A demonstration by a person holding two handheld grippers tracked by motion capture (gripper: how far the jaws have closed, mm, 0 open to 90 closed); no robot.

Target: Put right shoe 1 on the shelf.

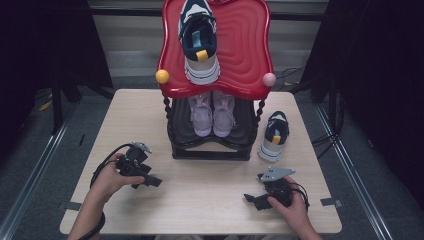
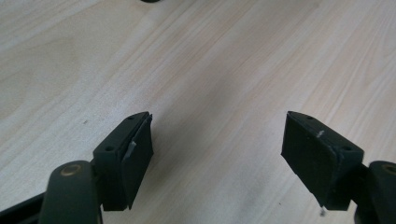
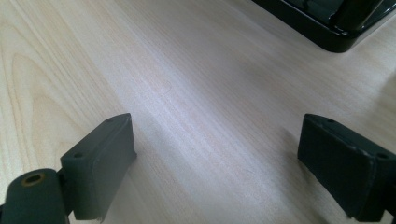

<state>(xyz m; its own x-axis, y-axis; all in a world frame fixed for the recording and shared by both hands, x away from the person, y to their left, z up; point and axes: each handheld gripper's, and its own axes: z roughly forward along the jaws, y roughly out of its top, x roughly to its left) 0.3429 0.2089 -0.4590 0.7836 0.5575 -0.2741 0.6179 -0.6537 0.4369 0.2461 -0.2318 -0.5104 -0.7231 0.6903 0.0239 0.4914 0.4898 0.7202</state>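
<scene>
A two-tier shoe rack (image 1: 210,147) stands at the back middle of the wooden table (image 1: 200,190). Its red top shelf (image 1: 245,60) carries one navy and white sneaker (image 1: 200,42). A pink pair of shoes (image 1: 212,114) sits on the black lower shelf. The matching navy and white sneaker (image 1: 272,136) stands on the table right of the rack. My left gripper (image 1: 150,181) rests at the front left, jaws open over bare wood (image 2: 217,140). My right gripper (image 1: 252,200) rests at the front right, jaws open, nothing between them (image 3: 215,163).
The rack's black base corner (image 3: 327,28) lies ahead of my right gripper. A yellow knob (image 1: 162,76) and a pink knob (image 1: 269,79) stick out at the red shelf's front corners. Dark curtains and floor rails flank the table.
</scene>
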